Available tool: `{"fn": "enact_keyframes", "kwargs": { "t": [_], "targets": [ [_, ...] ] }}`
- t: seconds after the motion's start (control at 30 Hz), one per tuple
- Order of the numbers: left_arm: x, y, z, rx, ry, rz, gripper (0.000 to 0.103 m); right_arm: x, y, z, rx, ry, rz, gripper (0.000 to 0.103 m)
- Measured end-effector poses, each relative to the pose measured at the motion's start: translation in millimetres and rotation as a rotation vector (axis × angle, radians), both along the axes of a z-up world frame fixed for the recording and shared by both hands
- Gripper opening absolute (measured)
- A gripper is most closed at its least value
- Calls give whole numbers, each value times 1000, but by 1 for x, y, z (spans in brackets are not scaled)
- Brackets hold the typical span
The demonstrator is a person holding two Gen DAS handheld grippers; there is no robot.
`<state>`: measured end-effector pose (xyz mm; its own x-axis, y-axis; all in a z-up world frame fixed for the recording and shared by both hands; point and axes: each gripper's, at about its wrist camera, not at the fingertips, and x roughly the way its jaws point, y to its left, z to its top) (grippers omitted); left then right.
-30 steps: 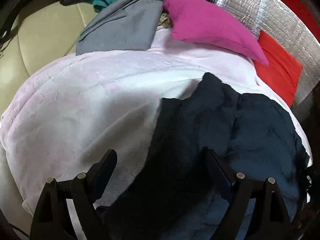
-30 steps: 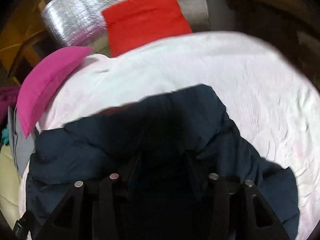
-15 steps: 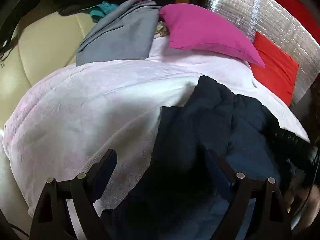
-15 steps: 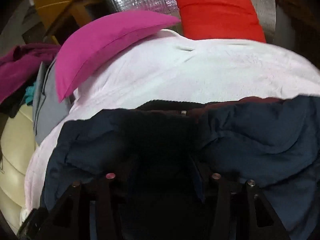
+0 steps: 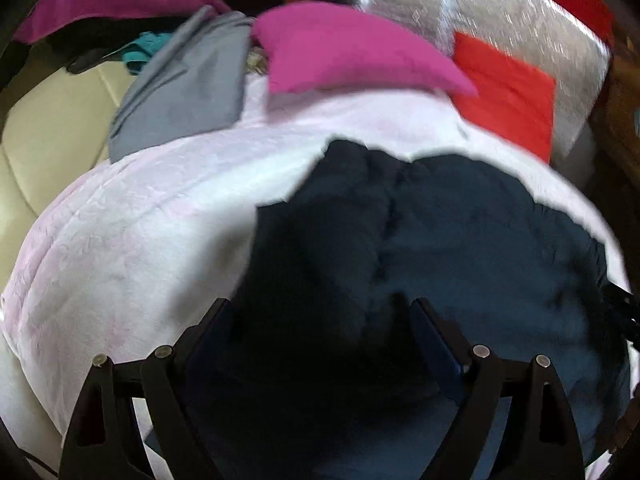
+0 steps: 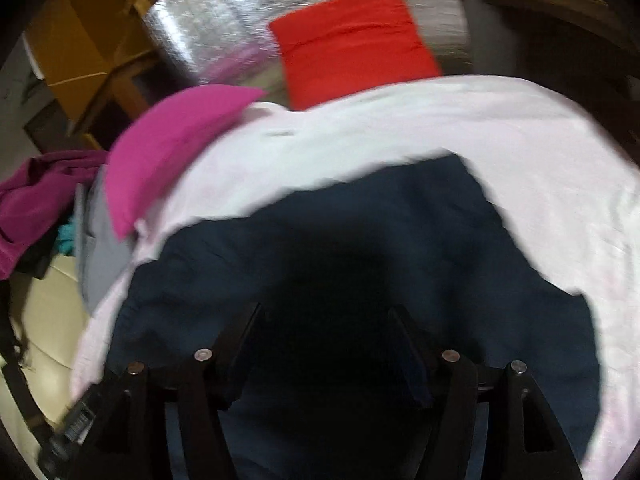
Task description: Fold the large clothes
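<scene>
A dark navy garment [image 5: 460,240] lies crumpled on a pale pink blanket [image 5: 140,220]. My left gripper [image 5: 320,308] hovers over the garment's left part, wide open, and its pads press on nothing. In the right wrist view the same navy garment [image 6: 360,240] spreads over the blanket [image 6: 520,140]. My right gripper [image 6: 325,312] is low over its middle and its jaws are opening. Dark cloth lies under and between the fingers, and the pads stand clear of it. The picture is blurred and the cloth near the tips is in shadow.
A magenta pillow [image 5: 352,52] and a red cushion [image 5: 504,88] lie at the blanket's far edge, against a silver foil panel [image 5: 520,12]. A grey garment [image 5: 188,80] and other clothes are piled at the far left on a cream sofa [image 5: 48,120].
The right gripper's fingers have spread apart from a narrow gap, and its view swung left and back. The left gripper shifted right over the garment and rolled a little.
</scene>
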<state>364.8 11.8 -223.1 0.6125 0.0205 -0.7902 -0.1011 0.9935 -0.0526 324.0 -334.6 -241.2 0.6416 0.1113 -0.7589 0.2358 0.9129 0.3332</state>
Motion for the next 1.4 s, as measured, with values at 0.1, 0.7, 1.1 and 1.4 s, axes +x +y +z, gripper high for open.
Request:
{"fn": "enact_keyframes", "kwargs": {
  "t": [0.1, 0.7, 1.1, 1.4],
  "targets": [
    [3, -15, -8, 90, 22, -21, 93, -14, -12, -12, 67, -5, 27, 62],
    [-11, -4, -10, 131, 6, -24, 94, -88, -62, -23, 290, -49, -25, 37],
    [-7, 3, -22, 44, 40, -13, 103, -94, -86, -33, 403, -47, -106, 38],
    [-25, 0, 6, 155, 18, -33, 103, -91, -89, -42, 400, -58, -103, 38]
  ]
}}
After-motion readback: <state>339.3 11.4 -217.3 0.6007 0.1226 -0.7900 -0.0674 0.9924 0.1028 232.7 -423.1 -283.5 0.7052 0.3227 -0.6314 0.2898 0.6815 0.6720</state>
